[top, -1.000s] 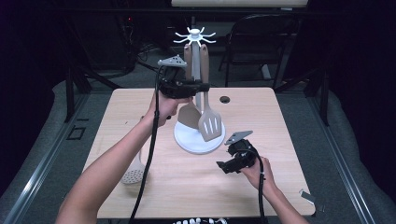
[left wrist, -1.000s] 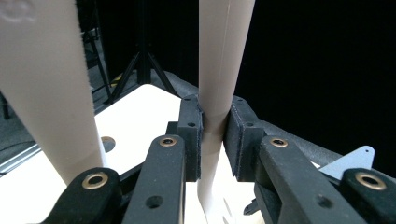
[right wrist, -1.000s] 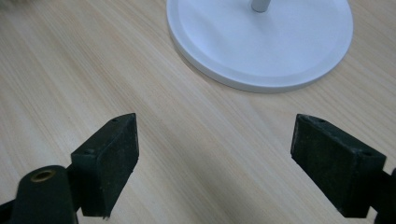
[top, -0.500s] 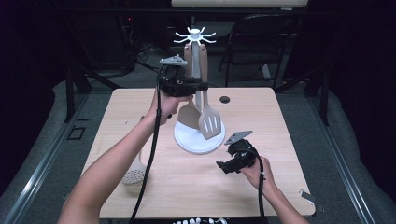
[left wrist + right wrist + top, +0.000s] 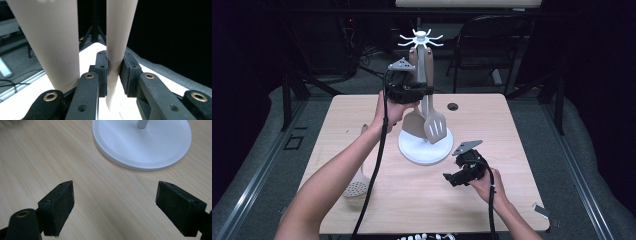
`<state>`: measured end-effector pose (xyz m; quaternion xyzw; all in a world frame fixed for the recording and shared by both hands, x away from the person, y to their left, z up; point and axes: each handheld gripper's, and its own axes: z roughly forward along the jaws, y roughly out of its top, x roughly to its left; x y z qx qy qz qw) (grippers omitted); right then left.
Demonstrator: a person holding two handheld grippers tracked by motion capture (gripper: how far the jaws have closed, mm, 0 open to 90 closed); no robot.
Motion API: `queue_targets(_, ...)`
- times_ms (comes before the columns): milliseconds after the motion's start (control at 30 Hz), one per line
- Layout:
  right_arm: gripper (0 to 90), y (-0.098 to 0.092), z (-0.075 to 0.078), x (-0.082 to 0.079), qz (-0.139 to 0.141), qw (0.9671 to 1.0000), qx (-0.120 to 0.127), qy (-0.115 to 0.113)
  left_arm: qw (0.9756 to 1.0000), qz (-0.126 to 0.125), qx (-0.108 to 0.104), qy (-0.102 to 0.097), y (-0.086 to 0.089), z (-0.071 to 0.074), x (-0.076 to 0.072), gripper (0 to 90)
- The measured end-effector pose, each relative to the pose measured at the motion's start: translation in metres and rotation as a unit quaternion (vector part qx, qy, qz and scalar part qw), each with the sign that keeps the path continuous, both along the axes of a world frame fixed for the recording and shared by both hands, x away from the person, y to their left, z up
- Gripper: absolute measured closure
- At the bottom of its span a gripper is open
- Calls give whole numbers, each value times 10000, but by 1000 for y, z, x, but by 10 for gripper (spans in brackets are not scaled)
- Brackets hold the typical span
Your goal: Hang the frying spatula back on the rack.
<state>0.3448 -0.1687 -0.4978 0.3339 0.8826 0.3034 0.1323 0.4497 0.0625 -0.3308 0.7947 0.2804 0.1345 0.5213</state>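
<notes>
The fingers (image 5: 130, 72) of the left gripper (image 5: 113, 72) were clamped on the slim beige handle of a utensil (image 5: 117, 32), the black pads pressing it from both sides. In the high view that left gripper (image 5: 404, 90) was held up beside the white rack (image 5: 421, 40), level with the upper part of the hanging handles. Two utensils hung there side by side: a solid turner (image 5: 414, 125) and a slotted turner (image 5: 435, 127), their blades low over the rack's round white base (image 5: 412, 150). From the high view I could not tell which of the two handles lay in the grip. A second, broader beige handle (image 5: 50, 37) stood just to the left of the gripped one in the left gripper view.

The right gripper (image 5: 464, 172) rested low near the surface (image 5: 522, 130), just beside the base, its fingers (image 5: 58, 202) spread wide with bare wood between them. A skimmer (image 5: 357, 185) lay on the surface near the left forearm.
</notes>
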Motion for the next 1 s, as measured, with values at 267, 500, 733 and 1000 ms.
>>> queue_targets(267,147,1,0,0,27,10000,22,2,10000,-13,-92,1,5,2,-9,584)
queue_targets(500,147,1,-1,-1,42,10000,25,5,9999,27,-161,42,10,3,-27,342)
queue_targets(733,148,2,-2,0,62,10000,2,46,9996,-194,-191,31,23,6,-44,207)
queue_targets(1000,148,2,-1,-1,75,10000,-16,27,9997,-88,-216,-75,42,13,-46,147)
